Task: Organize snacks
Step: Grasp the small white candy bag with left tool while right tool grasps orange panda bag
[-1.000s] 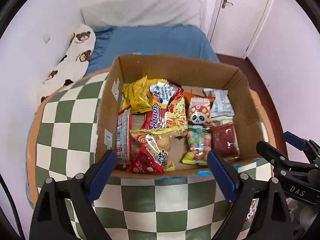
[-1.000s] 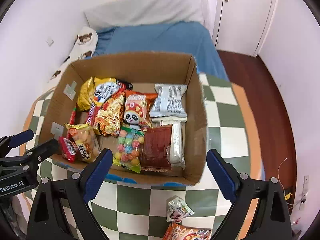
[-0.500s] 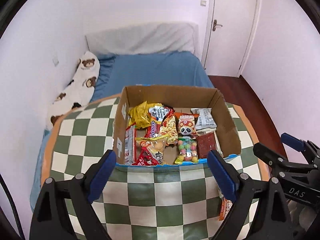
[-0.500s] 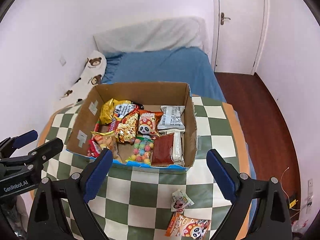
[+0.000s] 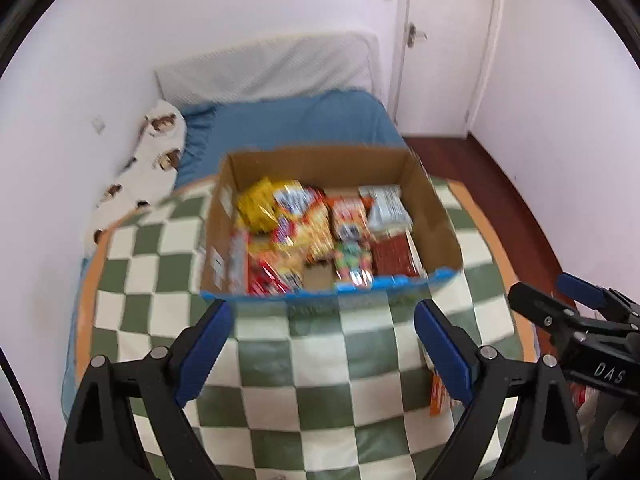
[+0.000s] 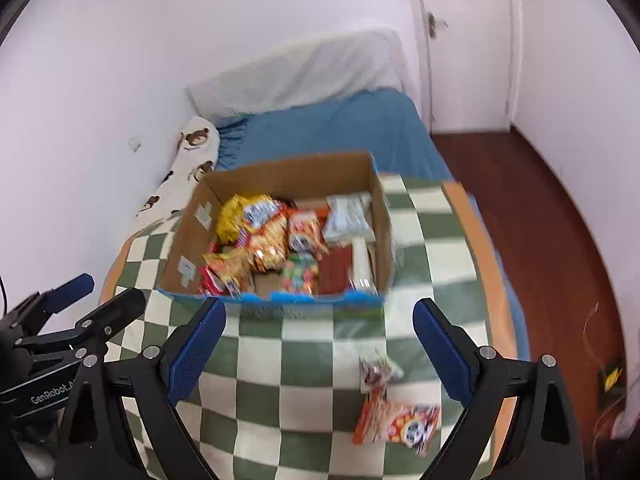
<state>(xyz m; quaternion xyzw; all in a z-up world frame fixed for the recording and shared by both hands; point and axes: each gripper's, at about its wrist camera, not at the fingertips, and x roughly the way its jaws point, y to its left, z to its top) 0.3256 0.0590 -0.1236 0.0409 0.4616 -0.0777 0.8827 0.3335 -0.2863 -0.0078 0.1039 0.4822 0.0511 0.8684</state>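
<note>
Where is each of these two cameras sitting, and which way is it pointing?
Left wrist view: rides the left gripper, looking down over its open blue-padded fingers at the cardboard snack box; the right gripper shows at right.
Right wrist view: rides the right gripper, same downward angle; the left gripper shows at left, loose orange panda packet in front.
Both share the box, the checkered tablecloth, blue bed and white door.
</note>
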